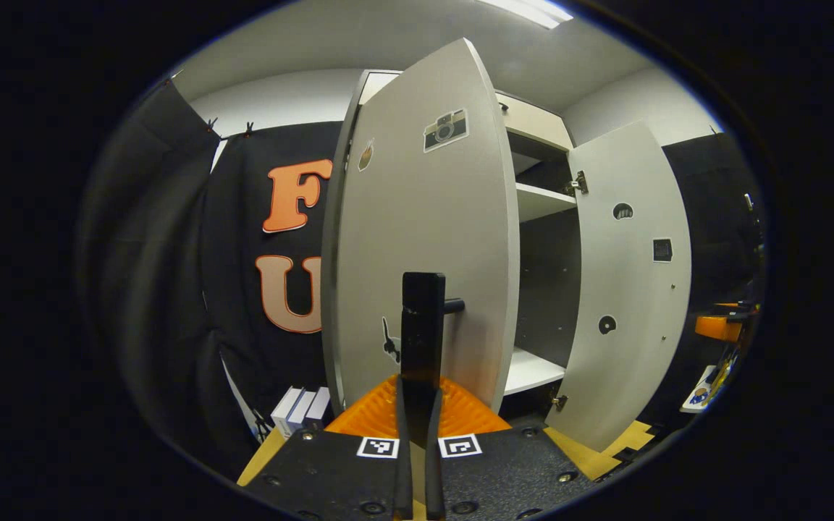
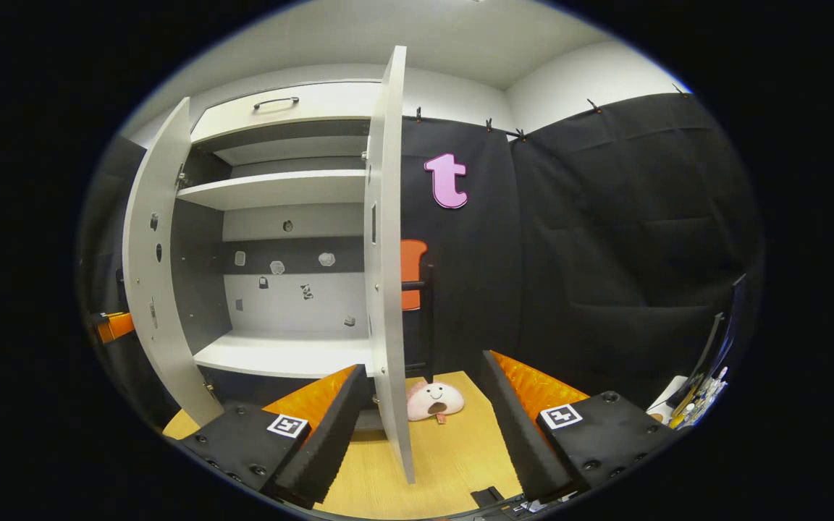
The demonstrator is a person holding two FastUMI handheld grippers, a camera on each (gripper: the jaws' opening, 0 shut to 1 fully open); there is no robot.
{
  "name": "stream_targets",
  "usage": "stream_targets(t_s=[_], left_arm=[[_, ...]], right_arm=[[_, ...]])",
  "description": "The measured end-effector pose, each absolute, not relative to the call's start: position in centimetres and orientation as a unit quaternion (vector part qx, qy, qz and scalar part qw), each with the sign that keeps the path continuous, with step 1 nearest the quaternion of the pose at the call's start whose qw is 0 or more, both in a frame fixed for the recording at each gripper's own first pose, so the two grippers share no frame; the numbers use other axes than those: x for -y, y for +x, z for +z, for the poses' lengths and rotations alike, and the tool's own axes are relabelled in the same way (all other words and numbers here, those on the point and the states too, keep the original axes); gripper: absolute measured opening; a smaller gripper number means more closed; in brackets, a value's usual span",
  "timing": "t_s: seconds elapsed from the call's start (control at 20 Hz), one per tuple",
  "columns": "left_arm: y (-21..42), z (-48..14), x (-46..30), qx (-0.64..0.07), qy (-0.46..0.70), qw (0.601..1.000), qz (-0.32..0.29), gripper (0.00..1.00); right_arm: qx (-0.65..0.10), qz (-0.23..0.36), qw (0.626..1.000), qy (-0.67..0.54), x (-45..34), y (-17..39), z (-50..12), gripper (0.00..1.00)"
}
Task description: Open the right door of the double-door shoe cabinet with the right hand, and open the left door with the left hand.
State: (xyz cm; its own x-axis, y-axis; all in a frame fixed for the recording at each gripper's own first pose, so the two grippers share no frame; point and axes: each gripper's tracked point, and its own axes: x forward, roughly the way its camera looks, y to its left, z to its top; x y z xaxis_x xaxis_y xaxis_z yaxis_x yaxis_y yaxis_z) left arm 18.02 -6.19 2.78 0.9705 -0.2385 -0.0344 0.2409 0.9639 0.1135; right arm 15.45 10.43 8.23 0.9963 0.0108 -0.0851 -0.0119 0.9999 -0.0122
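In the left gripper view the shoe cabinet's left door [image 1: 417, 217] stands swung out right in front of me, stickers on its face. My left gripper [image 1: 417, 394] is shut on its vertical black handle [image 1: 423, 318]. The right door [image 1: 630, 289] hangs wide open farther right, and an orange part of the right gripper [image 1: 719, 327] peeks past it. In the right gripper view the right door [image 2: 386, 253] appears edge-on, its black handle [image 2: 428, 325] on the far side. My right gripper [image 2: 420, 416] is open, its fingers [image 2: 326, 427] either side of the door's lower edge without touching. The left door [image 2: 156, 275] stands open at left.
Bare white shelves [image 2: 279, 189] and a bottom shelf [image 2: 287, 354] show inside the cabinet, with a drawer handle [image 2: 276, 103] above. A pink plush toy [image 2: 434, 399] lies on the wooden floor [image 2: 453, 456]. White boxes [image 1: 301, 409] stand by the black cloth wall.
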Motion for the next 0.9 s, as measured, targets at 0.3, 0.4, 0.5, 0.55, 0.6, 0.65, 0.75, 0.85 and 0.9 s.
stream_targets(t_s=[0.3, 0.4, 0.5, 0.55, 0.6, 0.65, 0.75, 0.85, 0.9], left_arm=[[17.3, 3.3, 2.1, -0.004, 0.068, 0.995, -0.076, 0.02], [17.4, 3.6, 0.4, 0.0, 0.067, 0.996, -0.055, 0.01], [17.4, 3.8, -0.4, -0.004, 0.057, 0.997, -0.047, 0.0], [17.4, 3.8, -0.5, -0.007, 0.048, 0.998, -0.051, 0.0], [17.3, 3.7, -0.3, -0.009, 0.041, 0.998, -0.056, 0.0], [17.3, 3.7, -0.4, -0.01, 0.04, 0.997, -0.059, 0.0], [17.3, 3.7, -0.7, -0.01, 0.05, 0.997, -0.057, 0.0], [17.3, 3.6, -0.9, -0.012, 0.054, 0.997, -0.056, 0.0], [17.3, 3.7, -0.9, -0.012, 0.053, 0.997, -0.057, 0.0]], right_arm=[[-0.044, 0.011, 0.999, -0.008, -10.8, 15.3, 8.1, 0.94], [-0.048, 0.016, 0.999, -0.007, -11.5, 15.4, 7.7, 0.94], [-0.05, 0.024, 0.998, -0.009, -12.3, 15.4, 7.6, 0.94], [-0.05, 0.027, 0.998, -0.01, -12.6, 15.3, 7.6, 0.94], [-0.05, 0.031, 0.998, -0.01, -12.8, 15.4, 7.7, 0.94], [-0.048, 0.033, 0.998, -0.01, -12.8, 15.5, 7.7, 0.94], [-0.047, 0.039, 0.998, -0.009, -13.2, 15.5, 7.7, 0.94], [-0.047, 0.043, 0.998, -0.01, -13.4, 15.4, 7.7, 1.0], [-0.047, 0.043, 0.998, -0.01, -13.4, 15.3, 7.6, 1.0]])
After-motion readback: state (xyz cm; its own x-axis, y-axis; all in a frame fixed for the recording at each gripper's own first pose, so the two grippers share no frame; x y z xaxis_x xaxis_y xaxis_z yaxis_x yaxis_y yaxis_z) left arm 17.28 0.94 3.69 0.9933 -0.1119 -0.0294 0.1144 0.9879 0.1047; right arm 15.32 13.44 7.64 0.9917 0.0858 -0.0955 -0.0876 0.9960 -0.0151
